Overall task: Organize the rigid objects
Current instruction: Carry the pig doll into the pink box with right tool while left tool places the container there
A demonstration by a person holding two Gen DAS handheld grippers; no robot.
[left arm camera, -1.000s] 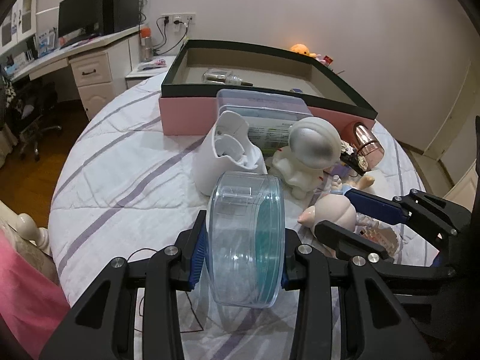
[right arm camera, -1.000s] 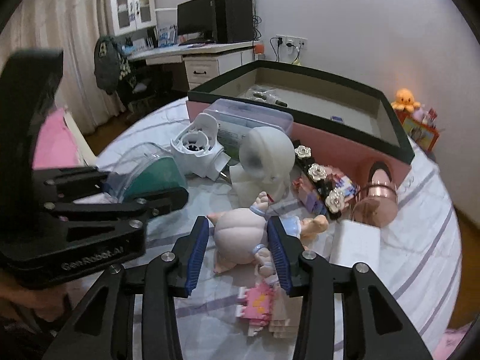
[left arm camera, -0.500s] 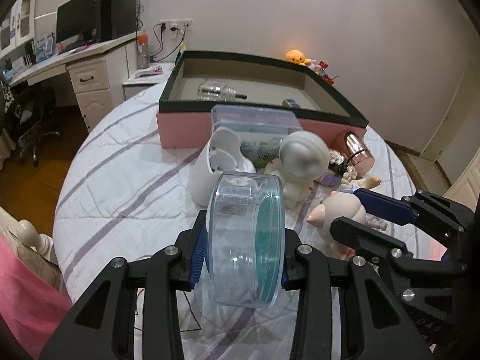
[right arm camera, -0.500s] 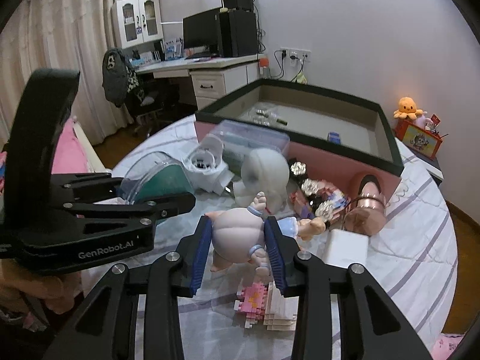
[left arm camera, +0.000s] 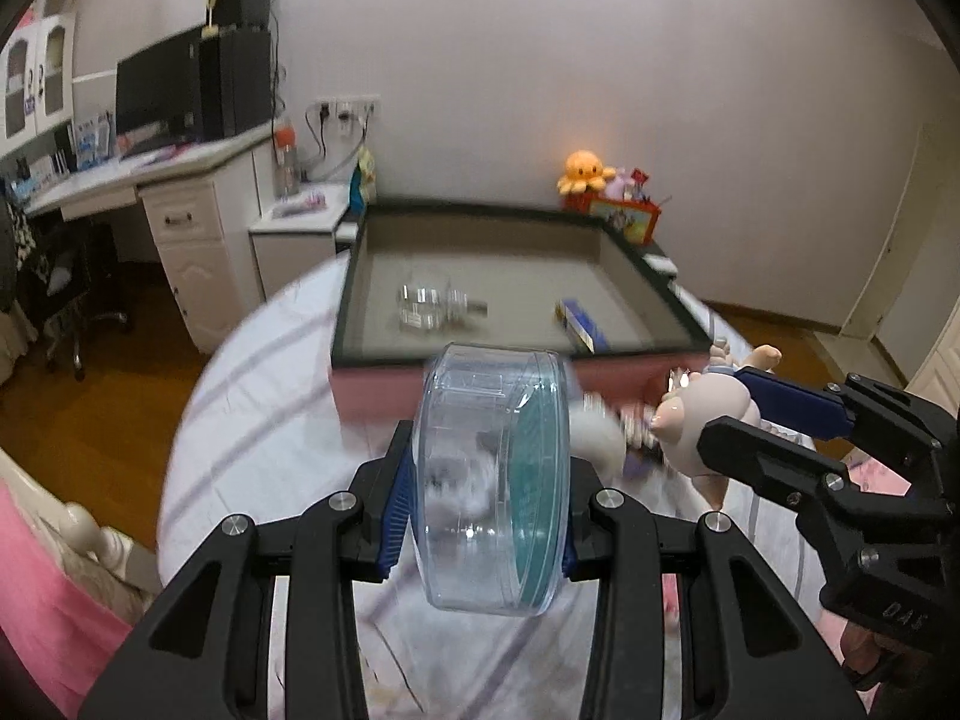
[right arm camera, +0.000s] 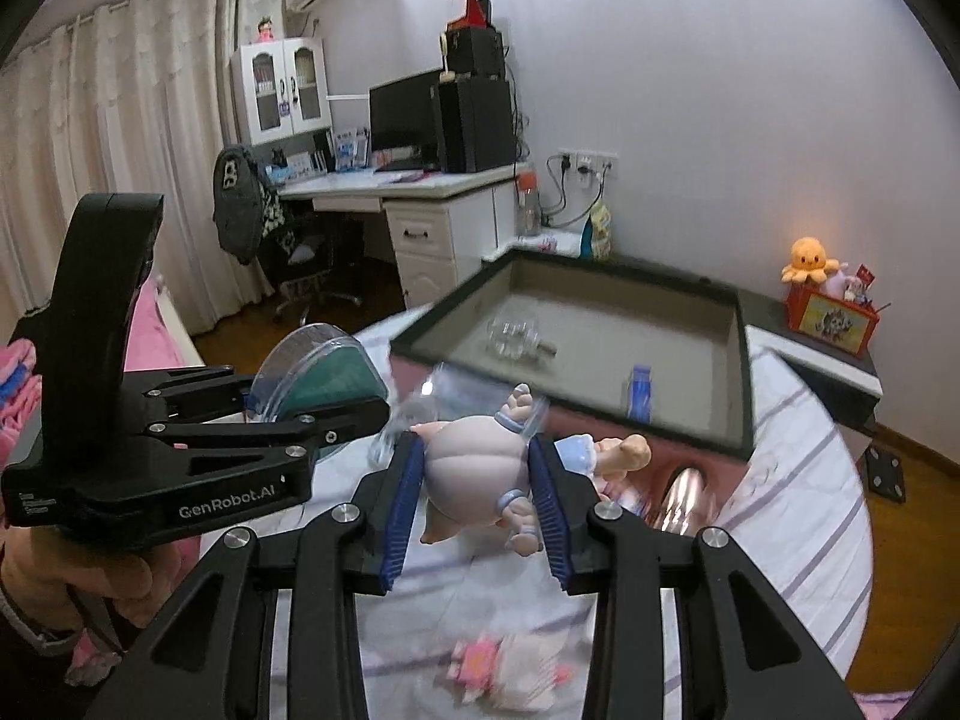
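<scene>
My left gripper (left arm camera: pixel 489 483) is shut on a clear round plastic container with a teal lid (left arm camera: pixel 495 480), held above the bed; it also shows in the right wrist view (right arm camera: pixel 318 381). My right gripper (right arm camera: pixel 477 480) is shut on a pink baby doll figure (right arm camera: pixel 480 468), also lifted; the doll shows in the left wrist view (left arm camera: pixel 708 420). Ahead is a large pink box with a dark green rim (left arm camera: pixel 516 360) (right arm camera: pixel 744 360), open on top, holding a clear glass item (left arm camera: pixel 432 303) and a small blue box (left arm camera: pixel 579 321).
The bed's white striped cover (right arm camera: pixel 798 516) carries a copper cup (right arm camera: pixel 684 498) and pink block toys (right arm camera: pixel 510 660) below my right gripper. A white desk (left arm camera: pixel 180 222) stands far left. An orange plush (left arm camera: pixel 582 171) sits behind the box.
Both grippers have risen and moved forward toward the pink box with their objects. The white items on the bed have dropped out of clear view below.
</scene>
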